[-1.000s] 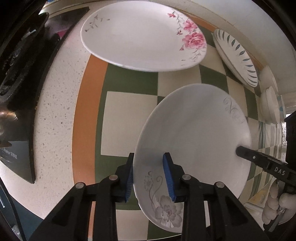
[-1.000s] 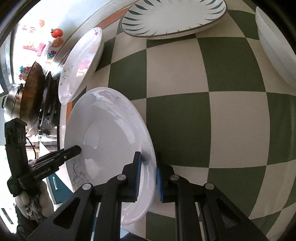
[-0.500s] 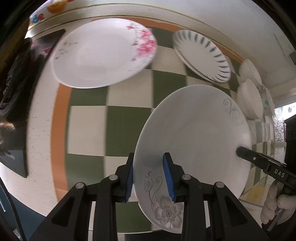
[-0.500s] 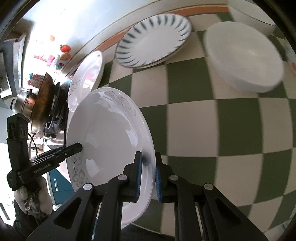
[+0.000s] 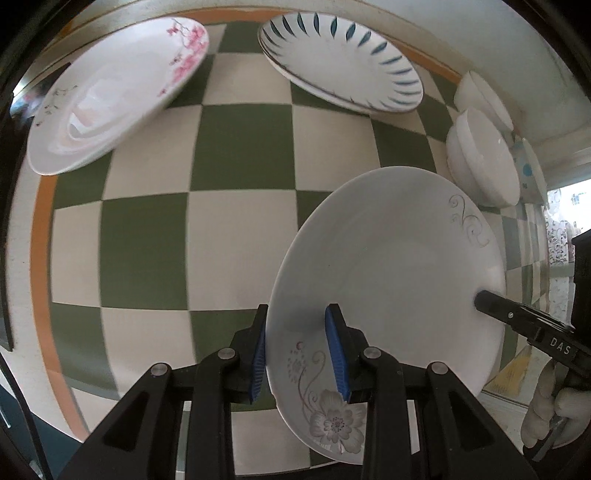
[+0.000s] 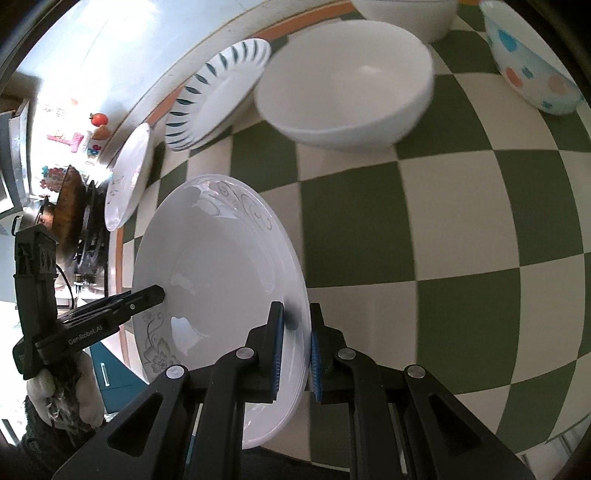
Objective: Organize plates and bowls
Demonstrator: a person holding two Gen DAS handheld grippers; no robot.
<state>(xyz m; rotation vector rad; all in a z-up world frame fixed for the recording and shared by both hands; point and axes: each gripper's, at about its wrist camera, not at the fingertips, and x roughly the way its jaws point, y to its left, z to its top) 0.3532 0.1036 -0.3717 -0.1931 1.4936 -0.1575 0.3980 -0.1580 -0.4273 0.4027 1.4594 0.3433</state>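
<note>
Both grippers hold one white plate with a grey flower print [image 5: 391,266], lifted off the checkered cloth. My left gripper [image 5: 297,354] is shut on its near rim; my right gripper [image 6: 295,343] is shut on the opposite rim of the same plate [image 6: 221,266]. Each gripper shows in the other's view, the right gripper [image 5: 524,325] at the plate's right edge and the left gripper [image 6: 110,314] at its left edge. A pink-blossom plate [image 5: 114,92] lies at the far left. A blue-leaf plate [image 5: 343,59] lies at the back.
A white bowl [image 6: 343,81] stands ahead of the right gripper, with another white bowl [image 6: 406,11] behind it and a dotted bowl [image 6: 532,62] at the right. A stove with a wok [image 6: 66,206] stands beyond the cloth's left edge. The wall runs along the back.
The held plate has moved right along the counter with both grippers. The pink plate has slid toward the left of the view and the white bowls have come closer.
</note>
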